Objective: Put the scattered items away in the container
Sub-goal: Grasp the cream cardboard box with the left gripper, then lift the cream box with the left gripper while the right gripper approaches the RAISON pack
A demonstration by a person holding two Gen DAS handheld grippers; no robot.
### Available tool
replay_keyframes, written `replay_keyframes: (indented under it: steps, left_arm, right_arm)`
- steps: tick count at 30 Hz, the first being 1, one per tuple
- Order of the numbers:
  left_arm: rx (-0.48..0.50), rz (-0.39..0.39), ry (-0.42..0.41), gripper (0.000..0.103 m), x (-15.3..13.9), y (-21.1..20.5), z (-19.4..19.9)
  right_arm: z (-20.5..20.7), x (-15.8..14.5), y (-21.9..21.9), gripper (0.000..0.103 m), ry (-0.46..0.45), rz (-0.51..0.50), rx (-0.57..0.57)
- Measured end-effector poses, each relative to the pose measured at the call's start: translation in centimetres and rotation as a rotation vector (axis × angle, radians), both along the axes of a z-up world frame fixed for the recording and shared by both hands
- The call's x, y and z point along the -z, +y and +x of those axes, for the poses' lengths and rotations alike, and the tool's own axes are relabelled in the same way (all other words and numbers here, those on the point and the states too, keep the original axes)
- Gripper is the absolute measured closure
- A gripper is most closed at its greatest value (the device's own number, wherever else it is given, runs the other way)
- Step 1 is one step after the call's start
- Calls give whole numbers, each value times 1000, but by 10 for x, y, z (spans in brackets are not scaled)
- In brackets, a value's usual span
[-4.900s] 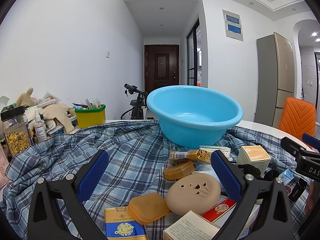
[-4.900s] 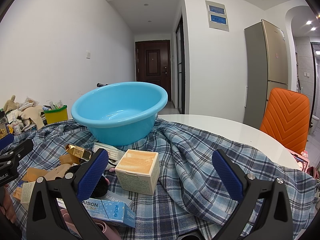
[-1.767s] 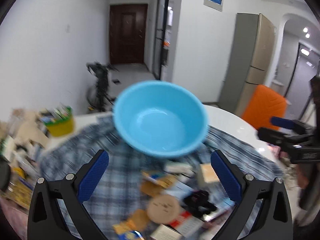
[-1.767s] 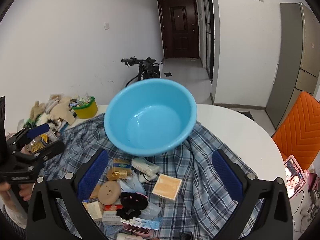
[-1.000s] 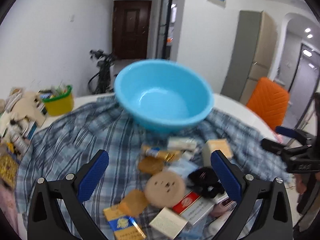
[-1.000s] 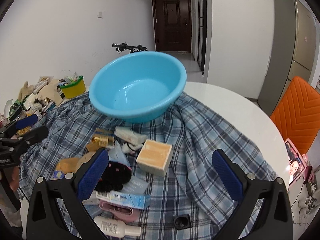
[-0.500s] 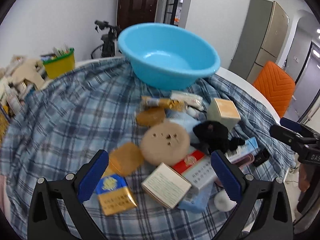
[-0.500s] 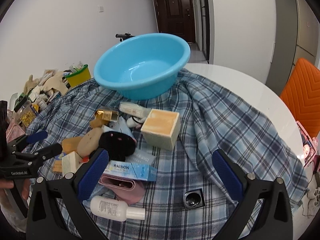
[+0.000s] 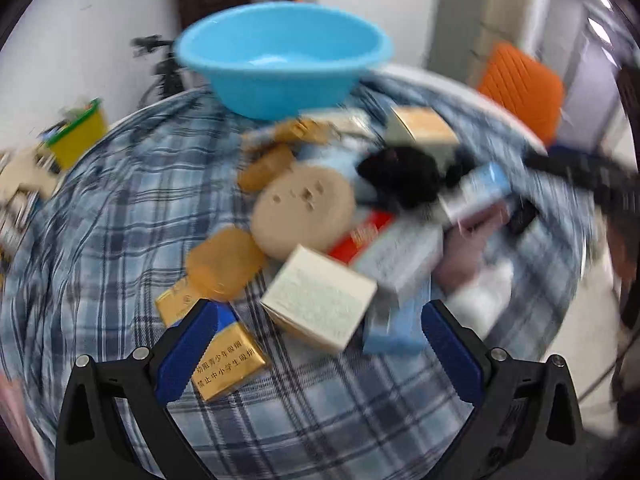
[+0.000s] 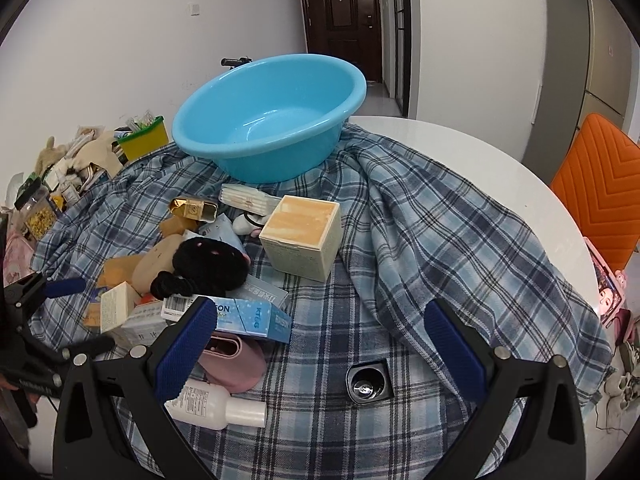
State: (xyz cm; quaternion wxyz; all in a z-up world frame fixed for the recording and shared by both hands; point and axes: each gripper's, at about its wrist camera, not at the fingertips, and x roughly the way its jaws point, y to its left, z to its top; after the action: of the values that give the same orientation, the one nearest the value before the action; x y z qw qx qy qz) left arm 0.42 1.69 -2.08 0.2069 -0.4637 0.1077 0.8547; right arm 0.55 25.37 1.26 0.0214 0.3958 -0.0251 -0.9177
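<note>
A: Right, left tongs (image 9: pixel 316 336) spread wide, nothing between the pads, hovering low over the near edge of the pile. White carton (image 9: pixel 320 304) sits just ahead, between the two fingers; gold-and-blue pack (image 9: pixel 228 356) is right by the left pad. View's blurred, btw.

B: And the right tongs (image 10: pixel 320 340)?

A: Also wide, empty. Light-blue box (image 10: pixel 252 320) lies by the left pad, pink pouch (image 10: pixel 236 360) under it, white bottle (image 10: pixel 212 402) on its side nearest the camera. Small black square cap (image 10: pixel 367 380) sits alone on the cloth, roughly midway between the fingers.

B: What's in the way further on?

A: Heap's packed tight. Round tan disc (image 9: pixel 304 210) mid-pile, orange lid (image 9: pixel 226 266) touching its near-left side, black scrunchie (image 10: pixel 208 268) on top of the boxes to the right of it. Cube box w/ orange top (image 10: pixel 302 238) stands upright, just beside the scrunchie. All on the plaid cloth (image 10: pixel 440 240) spread over the white desk (image 10: pixel 460 140).

B: Container?

A: Blue basin (image 10: pixel 272 120) at the far side, behind the pile, sitting on the cloth. Inside looks bare, nothing in it. Yellow tub (image 10: pixel 146 140) off to the left holds some packets, can't tell which. Other holder's left tongs show at the left edge in the right wrist view, near the pile.
</note>
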Motion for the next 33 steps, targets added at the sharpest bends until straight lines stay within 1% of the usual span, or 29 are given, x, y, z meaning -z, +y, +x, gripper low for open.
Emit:
replay_keyframes:
  steps: [1,2,3,4,6,8,10,11,12,14,15,18,21,22,23,24,27,30,33]
  left_arm:
    - [33,-24,-3,6,2,2,0]
    - [67,-44,2,12,4,4,0]
    - [122,-62,8,12,6,6,0]
    - [152,-70,10,12,7,7,-1]
    - [219,-85,-12,12,11,9,-6]
    - [261,-57,-49,12,14,8,-13]
    - [281,-23,-84,12,15,8,-21]
    - [288,-3,-92,16,15,8,-26]
    - [287,2,-90,26,14,9,-28]
    - [297,0,-82,36,14,11,-28]
    - [297,-21,-70,39,15,12,-26]
    - [291,-83,-48,41,20,18,-20]
    - [228,-76,-56,42,19,15,-17]
    - [182,-87,-48,42,17,14,-16]
    - [156,-88,-38,43,15,12,-14]
    - [130,-77,-27,43,11,11,-11]
    - [79,-70,-17,43,9,13,-6]
    - [55,-70,-19,43,14,16,-5]
    - [25,-44,-29,43,16,14,-7]
  right_arm:
    - [-1,0,-1,0,-1,-1,-2]
    - [-1,-1,-2,0,-1,0,-4]
    - [-1,-1,-3,0,2,3,-7]
    - [0,-3,-5,0,7,7,-11]
    - [2,-5,-7,0,14,15,-17]
    - [4,-6,-7,0,18,20,-12]
    - [4,-6,-5,0,16,16,0]
    - [4,-5,-4,0,14,11,6]
    - [4,-4,-2,0,10,5,9]
    - [4,-2,-1,0,5,-2,8]
    - [4,-2,-1,1,5,-2,5]
    - [5,0,-1,2,7,2,-2]
    - [4,-1,-1,2,9,-3,-6]
    - [4,0,-2,2,10,-4,-7]
    - [5,0,-2,2,9,-7,-7]
    - [5,1,-2,2,9,-11,-7]
    - [5,4,-2,2,3,-22,-3]
    - [6,6,-3,3,-6,-30,-13]
    - [11,4,-8,4,-4,-36,-41]
